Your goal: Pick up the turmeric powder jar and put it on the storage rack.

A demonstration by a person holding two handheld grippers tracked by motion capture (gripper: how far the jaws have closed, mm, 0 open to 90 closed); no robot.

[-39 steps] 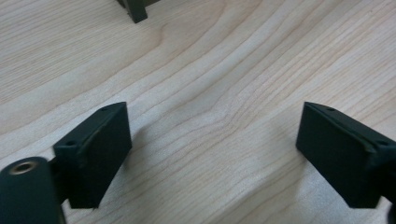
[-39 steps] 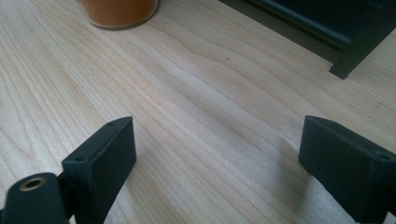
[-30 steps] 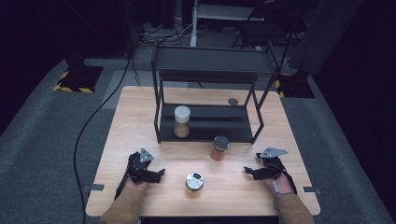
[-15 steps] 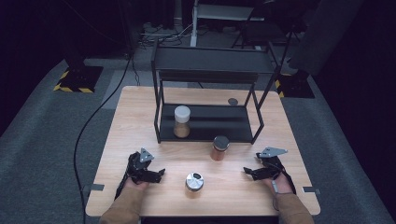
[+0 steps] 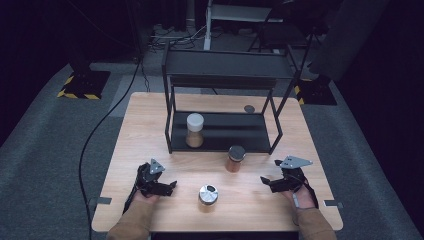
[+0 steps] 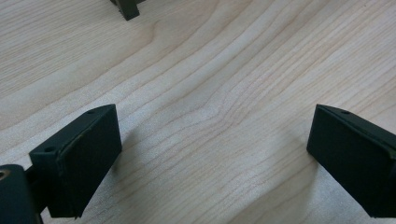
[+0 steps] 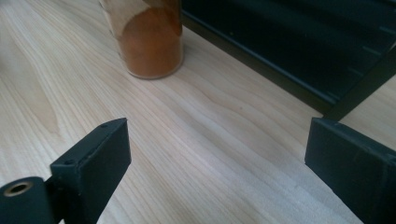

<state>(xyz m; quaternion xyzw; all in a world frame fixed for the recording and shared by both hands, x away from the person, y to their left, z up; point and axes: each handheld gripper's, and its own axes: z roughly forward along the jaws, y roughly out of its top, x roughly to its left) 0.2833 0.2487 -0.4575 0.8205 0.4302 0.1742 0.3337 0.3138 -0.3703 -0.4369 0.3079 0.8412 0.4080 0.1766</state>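
Jaws on our right gripper (image 5: 272, 181) just opened wide, empty; left gripper (image 5: 167, 187) wide, empty too; spice jar (image 5: 235, 158) next.

Count, relative to the black shelf rack (image 5: 222, 100):
- Spice jars: 3. One white-lidded jar (image 5: 195, 130) on the rack's lower shelf, one dark-lidded jar (image 5: 235, 158) just in front of the rack, one silver-lidded jar (image 5: 208, 195) farther in front.
- Loose dark lid (image 5: 249, 108): 1, behind the rack's right side.
- Racks: 1.
- Tables (image 5: 150, 115): 1.
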